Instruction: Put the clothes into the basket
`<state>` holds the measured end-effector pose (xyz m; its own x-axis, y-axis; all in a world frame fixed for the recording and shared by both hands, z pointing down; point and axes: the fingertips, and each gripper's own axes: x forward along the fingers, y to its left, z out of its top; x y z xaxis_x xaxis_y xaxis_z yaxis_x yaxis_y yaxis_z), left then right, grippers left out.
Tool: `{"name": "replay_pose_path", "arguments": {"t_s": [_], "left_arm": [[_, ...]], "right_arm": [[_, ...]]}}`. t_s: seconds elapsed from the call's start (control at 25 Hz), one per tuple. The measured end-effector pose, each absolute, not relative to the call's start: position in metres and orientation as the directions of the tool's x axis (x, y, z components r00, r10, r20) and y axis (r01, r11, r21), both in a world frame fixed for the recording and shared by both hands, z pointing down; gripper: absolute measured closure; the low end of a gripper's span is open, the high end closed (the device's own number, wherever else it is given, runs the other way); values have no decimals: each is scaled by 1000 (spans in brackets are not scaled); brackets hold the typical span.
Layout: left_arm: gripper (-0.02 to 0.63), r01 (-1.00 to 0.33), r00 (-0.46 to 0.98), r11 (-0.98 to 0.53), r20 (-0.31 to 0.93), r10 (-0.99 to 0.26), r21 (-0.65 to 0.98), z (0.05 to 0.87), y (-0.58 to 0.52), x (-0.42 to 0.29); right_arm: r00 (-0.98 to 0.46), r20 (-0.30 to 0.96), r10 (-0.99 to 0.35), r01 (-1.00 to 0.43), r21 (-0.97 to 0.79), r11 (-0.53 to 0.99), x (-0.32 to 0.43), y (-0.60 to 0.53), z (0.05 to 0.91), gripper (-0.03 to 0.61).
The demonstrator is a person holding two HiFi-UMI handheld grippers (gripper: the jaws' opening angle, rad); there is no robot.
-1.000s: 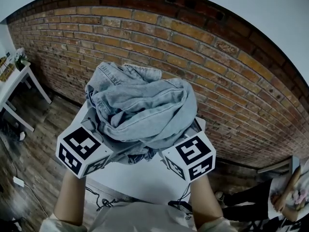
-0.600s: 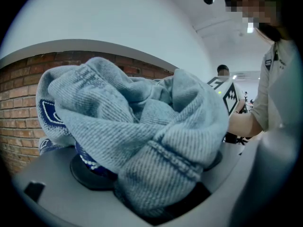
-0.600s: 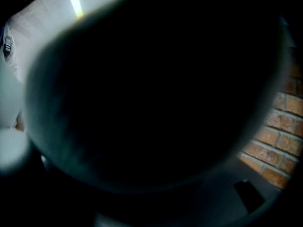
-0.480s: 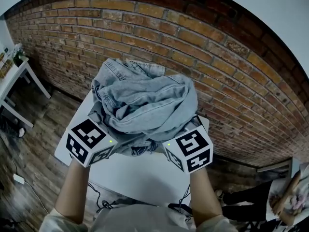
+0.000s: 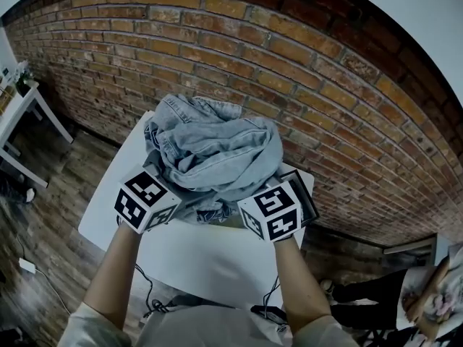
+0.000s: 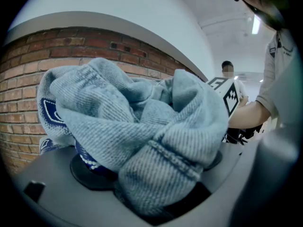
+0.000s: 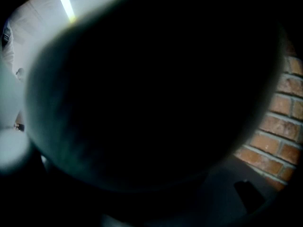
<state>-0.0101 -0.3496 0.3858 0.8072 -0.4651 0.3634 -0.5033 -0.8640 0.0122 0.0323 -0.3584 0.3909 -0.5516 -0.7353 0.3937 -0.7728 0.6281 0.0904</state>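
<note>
A bundle of light-blue denim clothes (image 5: 213,150) hangs over the white table (image 5: 202,259), carried between both grippers. My left gripper (image 5: 148,197) is under the bundle's left side and my right gripper (image 5: 271,210) under its right side; cloth hides both sets of jaws in the head view. In the left gripper view the clothes (image 6: 142,131) fill the jaws, which are shut on a thick fold, with a dark blue patterned piece beneath. Dark cloth covers the right gripper view. A dark-rimmed container (image 5: 309,197), perhaps the basket, shows just right of the right gripper.
A brick wall (image 5: 347,100) runs close behind the table. A small white side table (image 5: 22,114) stands at the far left on the wooden floor. Cables hang under the table's near edge. A seated person (image 5: 434,295) is at the lower right.
Both grippers and the denim bundle have moved away from me and lower toward the table. The dark-rimmed container has come into view beside the right gripper.
</note>
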Motion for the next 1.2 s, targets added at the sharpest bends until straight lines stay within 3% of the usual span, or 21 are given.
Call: {"name": "replay_pose_path", "arguments": {"t_s": [0.52,0.88,1.2], "left_arm": [[140,-534,792,-829,442,-422,167,469,-361,-12],[140,-567,770,-761,532,-352,316,513,-367,-15],[140,-604,733,-713,599,-322,357,542,-370,-14]], "right_arm": [[-525,513,-679,-789,5,614,35,-370,474,333],[-496,652,-574,-805,-99,584,37,-376,519,330],[-485,724,-490,-828,-199,524,42,-377,551,325]]}}
